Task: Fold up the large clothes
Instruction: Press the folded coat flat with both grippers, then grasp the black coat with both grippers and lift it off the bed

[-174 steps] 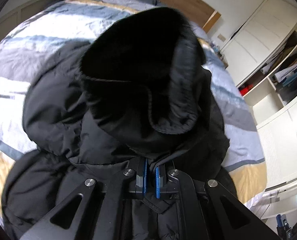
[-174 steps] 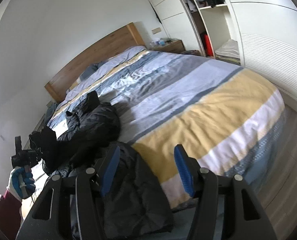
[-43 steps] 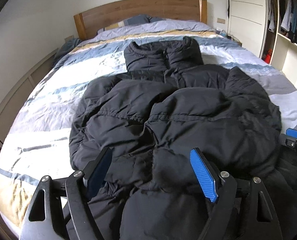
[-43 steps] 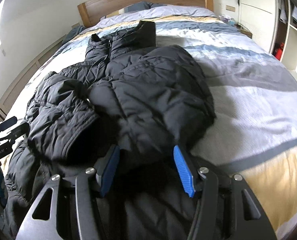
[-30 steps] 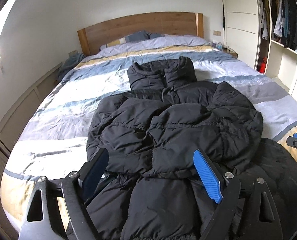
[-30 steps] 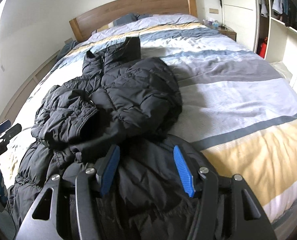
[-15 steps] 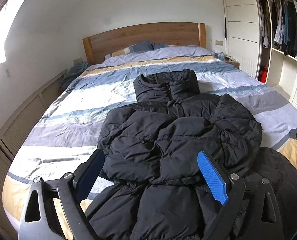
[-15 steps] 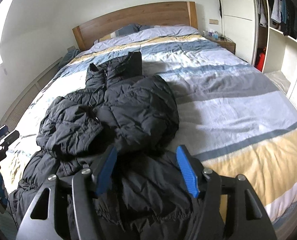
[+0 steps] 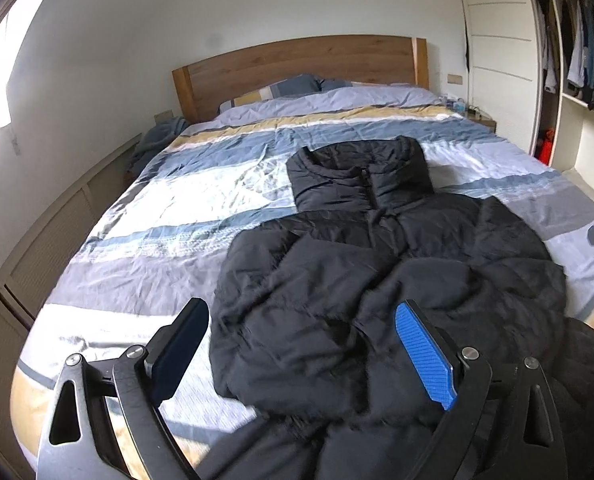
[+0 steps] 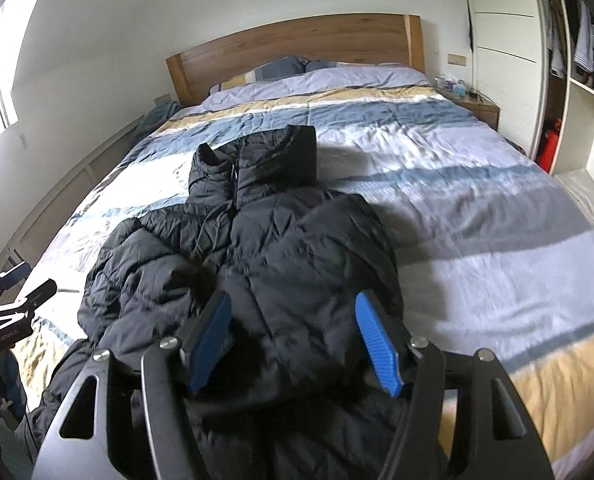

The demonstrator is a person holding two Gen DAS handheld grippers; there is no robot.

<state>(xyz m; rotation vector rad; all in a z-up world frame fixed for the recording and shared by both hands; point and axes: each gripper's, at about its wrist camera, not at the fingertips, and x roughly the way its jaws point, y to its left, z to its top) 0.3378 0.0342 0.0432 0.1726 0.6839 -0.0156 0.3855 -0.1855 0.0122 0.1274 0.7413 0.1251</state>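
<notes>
Black puffer jacket (image 9: 381, 280) lies spread on the striped bed (image 9: 185, 208), collar up toward the headboard, right ahead of both tongs. Left tongs (image 9: 301, 356) gape wide, nothing between them. Right tongs (image 10: 293, 340) are partly open after just widening, also empty.

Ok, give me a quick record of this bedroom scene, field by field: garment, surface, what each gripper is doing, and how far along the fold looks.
garment: black puffer jacket, front up, collar toward the headboard
sleeves: both folded in across the chest
surface: bed with striped duvet
left gripper: open, holding nothing, jaws just opened wider
right gripper: open, holding nothing, jaws just opened wider
fold status: lower part of the jacket not yet folded up
</notes>
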